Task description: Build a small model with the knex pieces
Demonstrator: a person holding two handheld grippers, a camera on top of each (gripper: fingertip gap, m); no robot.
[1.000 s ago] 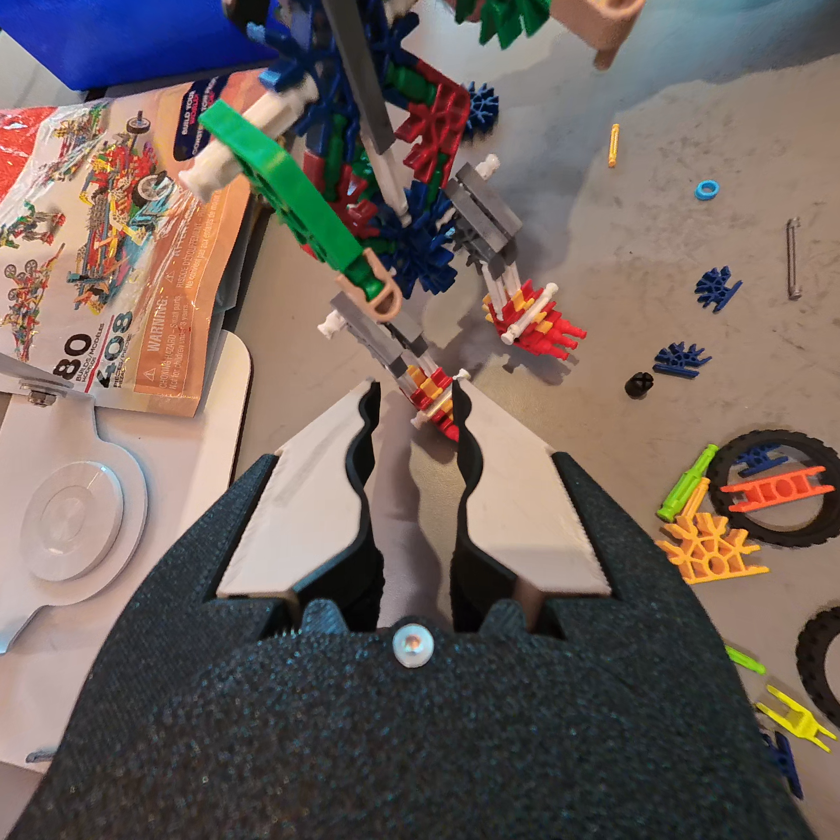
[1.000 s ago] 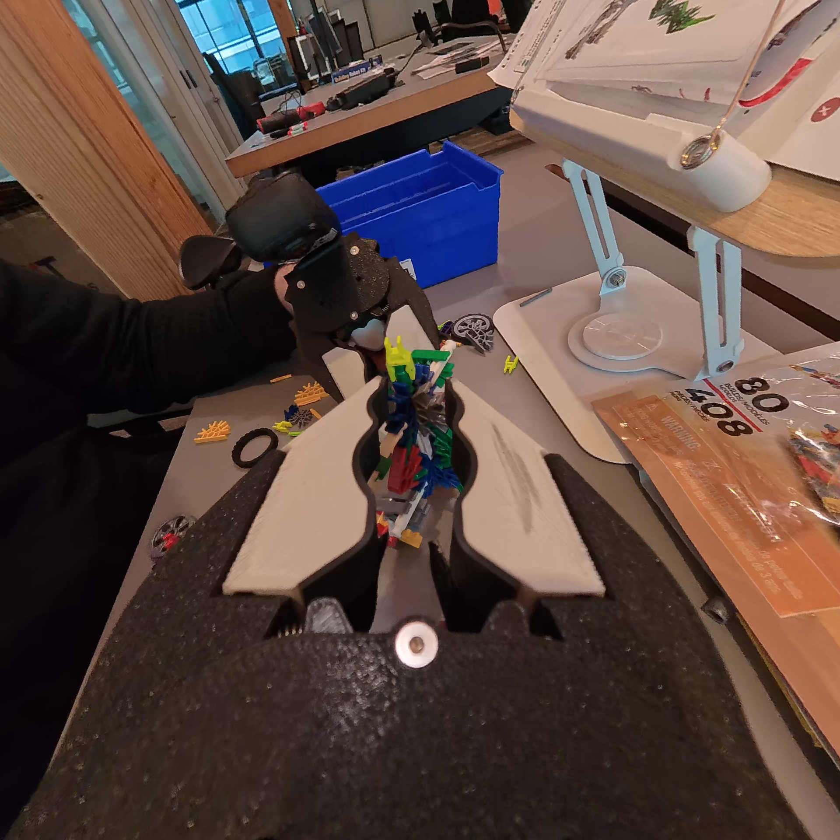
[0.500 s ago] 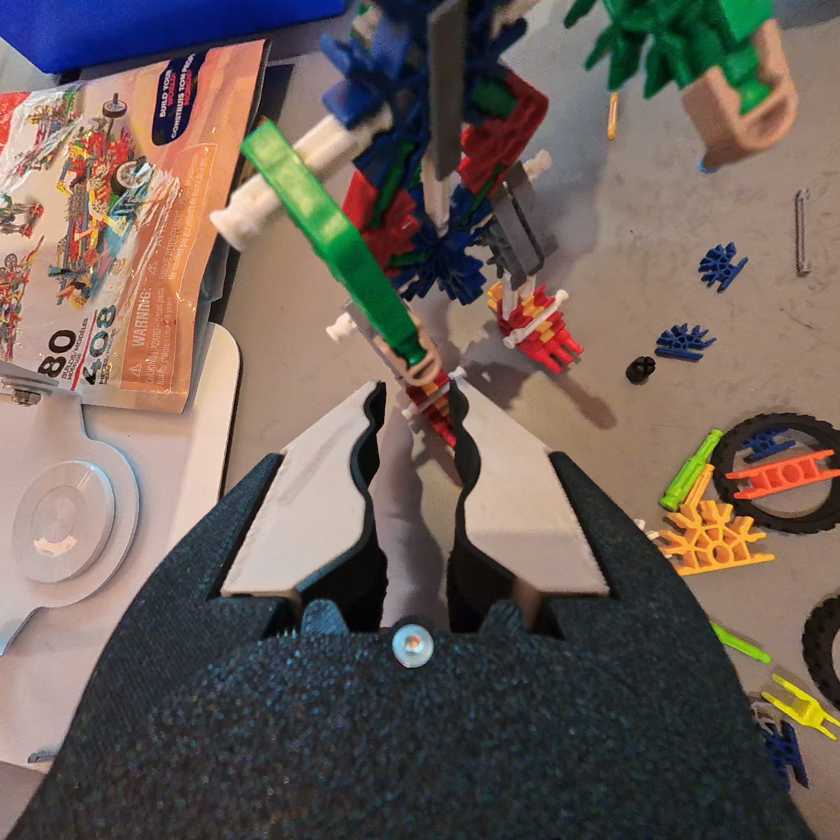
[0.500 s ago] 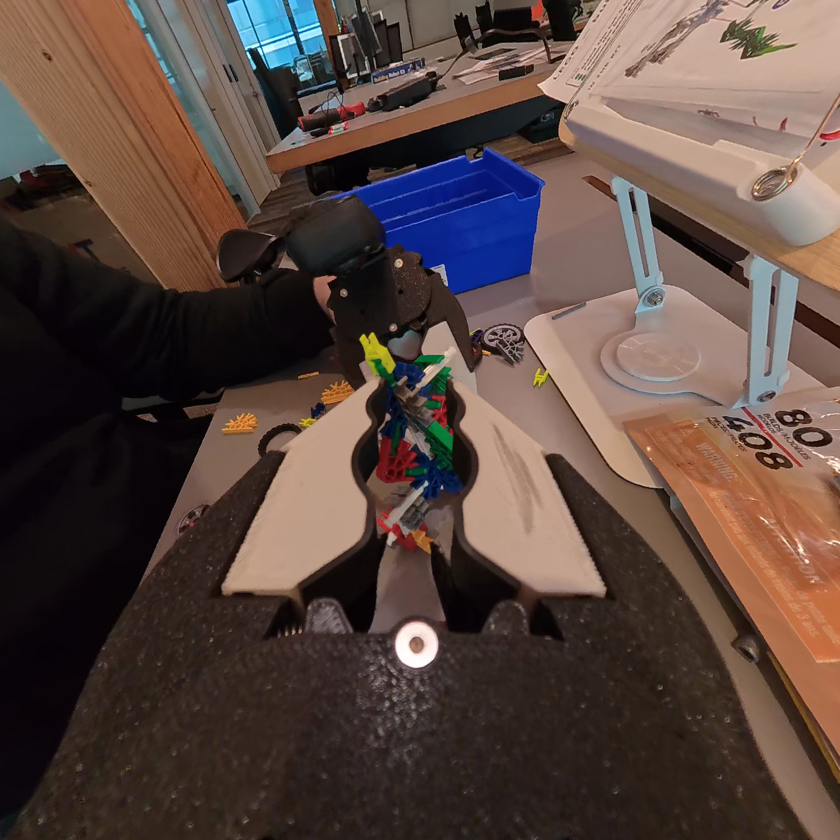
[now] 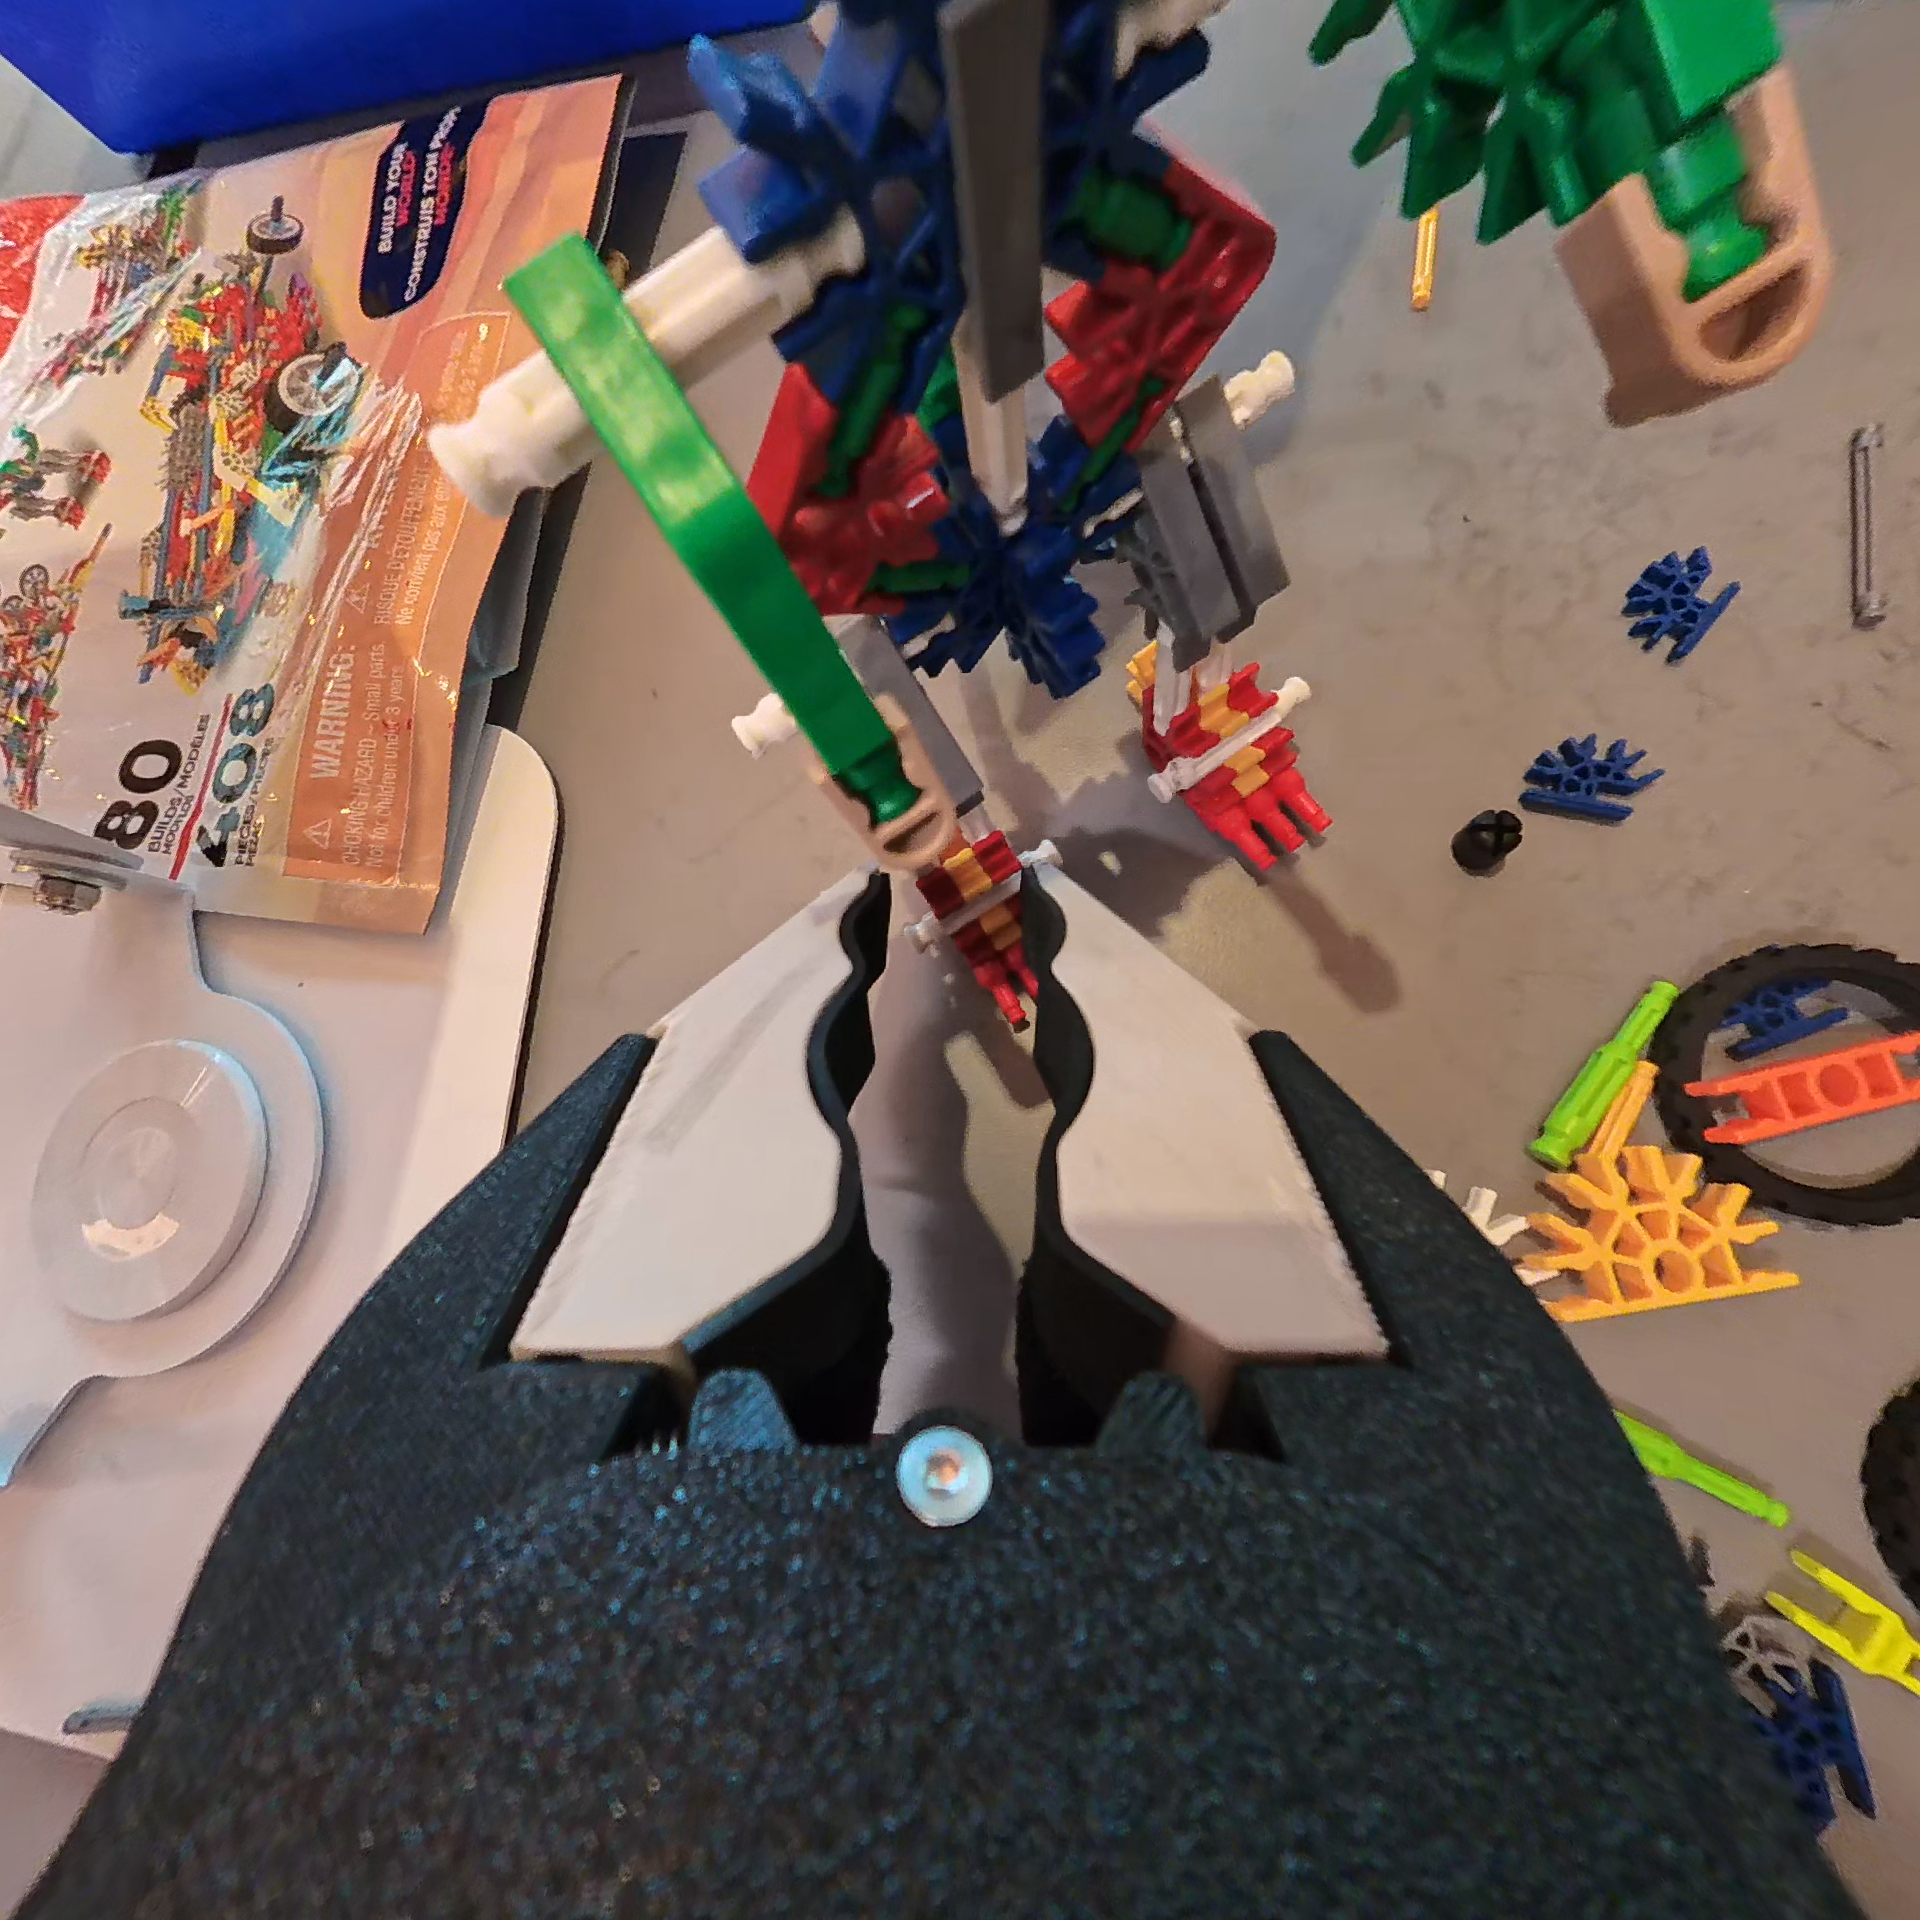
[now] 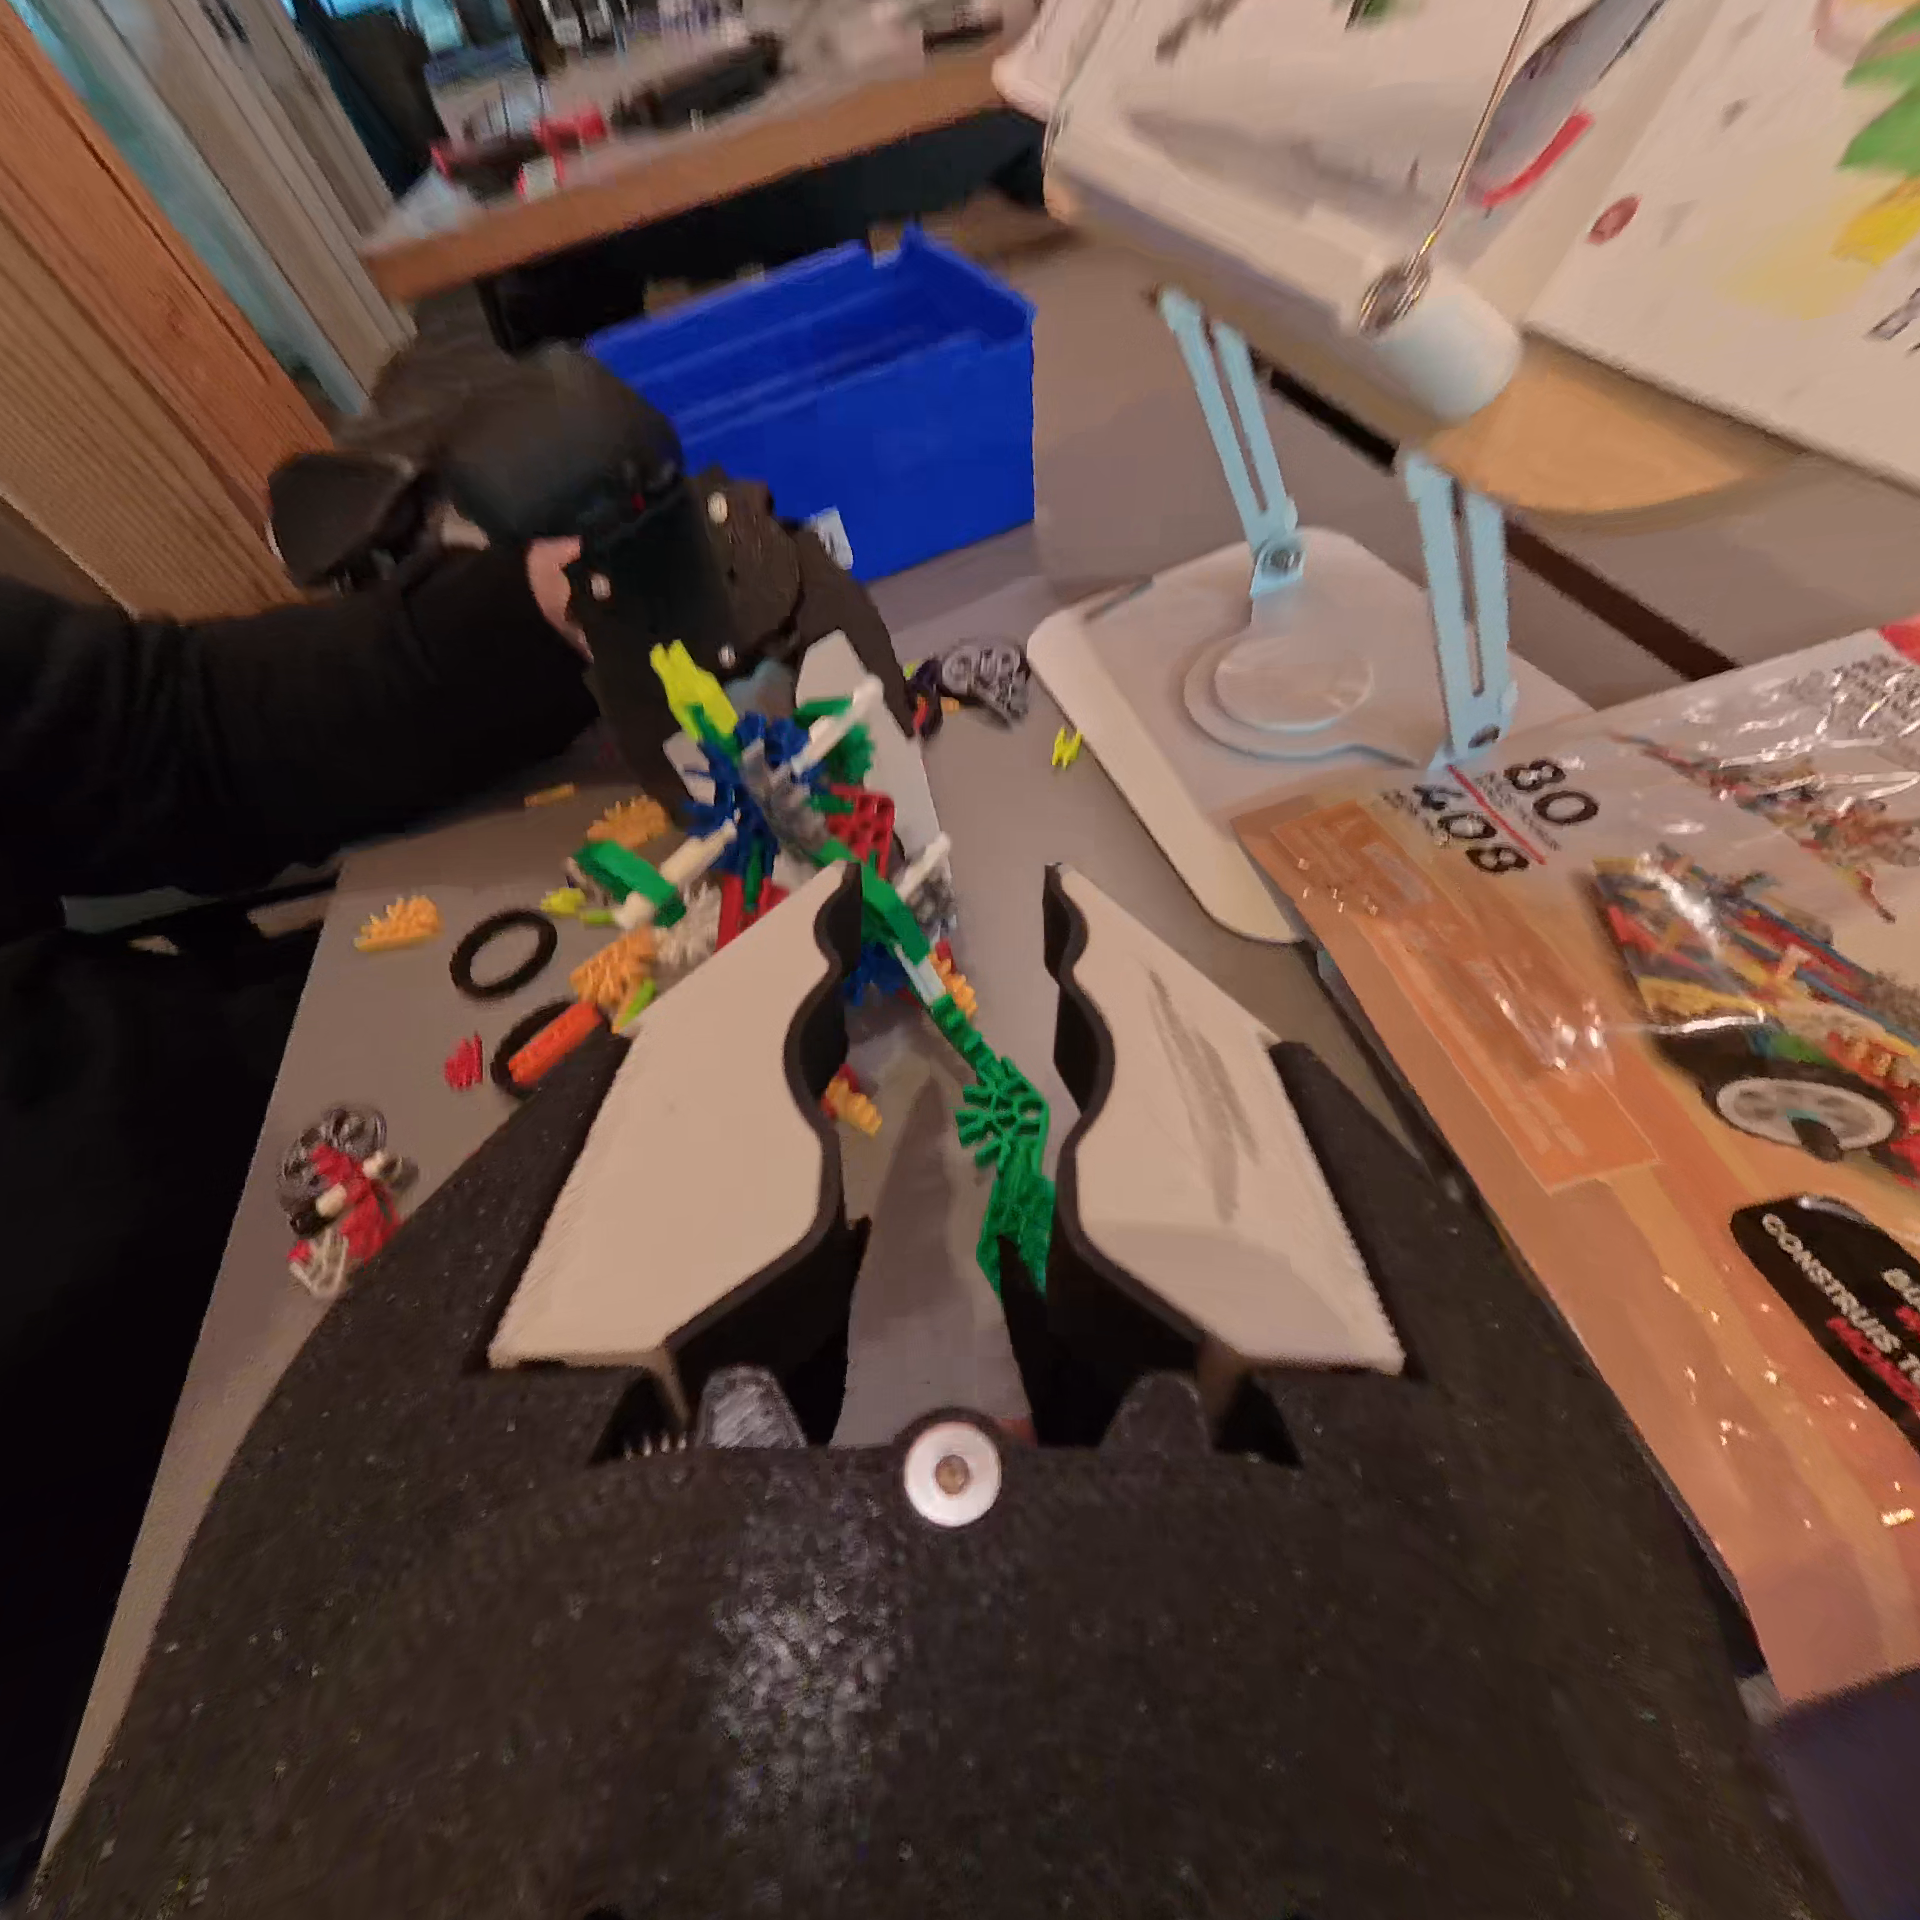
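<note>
A toy figure (image 5: 987, 540) built of blue, red, green and white rods and connectors leans over the grey table. My left gripper (image 5: 956, 894) is shut on one red and yellow foot (image 5: 982, 914); the other foot (image 5: 1236, 769) rests on the table. A green arm with a tan hand (image 5: 1704, 270) hangs close to the camera. In the right wrist view the figure (image 6: 790, 821) tilts toward my right gripper (image 6: 954, 883), which is open. A green spiky arm (image 6: 1003, 1122) lies between its fingers, against the right one. The left gripper (image 6: 717, 623) shows behind the figure.
A printed parts bag (image 5: 260, 520) and a white stand base (image 5: 156, 1195) lie left; both show in the right wrist view, bag (image 6: 1558, 987) and base (image 6: 1278, 686). A blue bin (image 6: 852, 395) stands behind. Tyres (image 5: 1808, 1091) and loose connectors (image 5: 1652, 1247) lie right. A black sleeve (image 6: 260, 707) reaches in. My right fingertips sit around 12 centimeters from my left ones.
The figure has tipped toward my right gripper, which has drawn back so that only the green arm lies between its fingers. My left gripper has moved in and closed on the foot.
</note>
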